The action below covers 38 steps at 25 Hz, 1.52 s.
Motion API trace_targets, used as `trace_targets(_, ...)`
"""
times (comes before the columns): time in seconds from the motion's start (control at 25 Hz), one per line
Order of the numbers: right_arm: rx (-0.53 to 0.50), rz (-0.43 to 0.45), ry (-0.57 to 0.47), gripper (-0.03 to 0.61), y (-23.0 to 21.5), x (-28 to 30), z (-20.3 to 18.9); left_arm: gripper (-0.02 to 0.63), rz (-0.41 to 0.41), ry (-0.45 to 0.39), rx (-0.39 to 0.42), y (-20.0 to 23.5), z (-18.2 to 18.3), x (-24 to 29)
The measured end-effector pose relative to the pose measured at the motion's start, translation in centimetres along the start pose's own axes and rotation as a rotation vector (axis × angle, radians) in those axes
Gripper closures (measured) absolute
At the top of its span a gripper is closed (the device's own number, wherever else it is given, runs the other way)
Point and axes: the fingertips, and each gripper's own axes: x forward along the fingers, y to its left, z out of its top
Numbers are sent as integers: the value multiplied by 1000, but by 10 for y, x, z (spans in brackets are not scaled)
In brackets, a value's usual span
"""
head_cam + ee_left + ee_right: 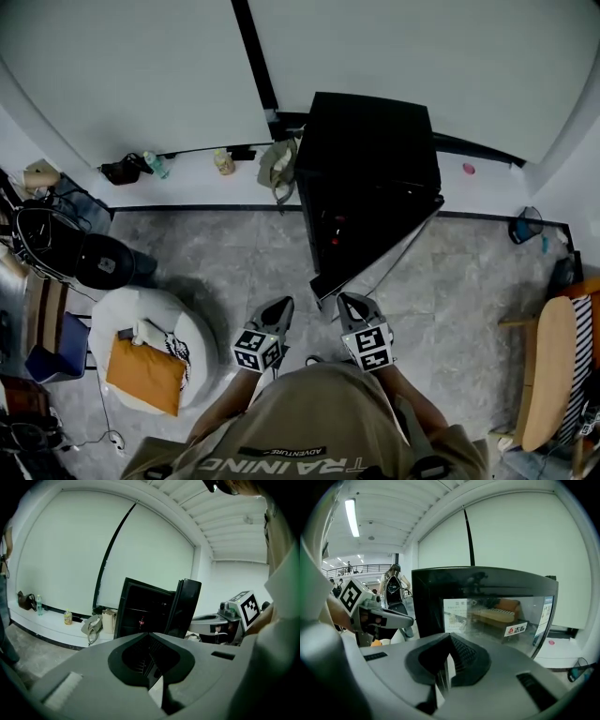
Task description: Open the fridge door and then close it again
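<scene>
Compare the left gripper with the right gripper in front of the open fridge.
The left gripper looks into the fridge and its dark open inside; the right gripper faces the glass front of the door. In the head view the left gripper sits left of the door's free edge, the right gripper just right of it. Both have their jaws together on nothing.

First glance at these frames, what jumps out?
The black fridge stands against the white wall, its glass-fronted door swung open toward the person. Just short of the door's free edge are the left gripper and right gripper, both with jaws together and empty. At left, an orange cushion lies on a white pouf.
</scene>
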Motion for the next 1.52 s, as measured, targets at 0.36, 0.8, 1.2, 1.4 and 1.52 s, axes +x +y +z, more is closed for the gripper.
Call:
trace_targets(0.36, -32, -20, 7, 583, -6, 29, 15, 612, 2, -15, -2, 28, 8, -9)
trace_targets(0.8, -99, 13, 7, 583, -15, 52, 37, 612, -1, -38, -56, 29, 20, 3)
trace_targets(1.2, -63, 107, -3, 583, -24, 80, 51, 612, 52, -12, -56, 48, 40, 34)
trace_targets(1.4, -19, 132, -12, 583, -39, 96, 56, 612, 74, -17, -55, 60, 56, 58)
trace_targets(1.52, -10, 146, -12, 583, -46, 104, 57, 612, 83, -13, -51, 64, 61, 70)
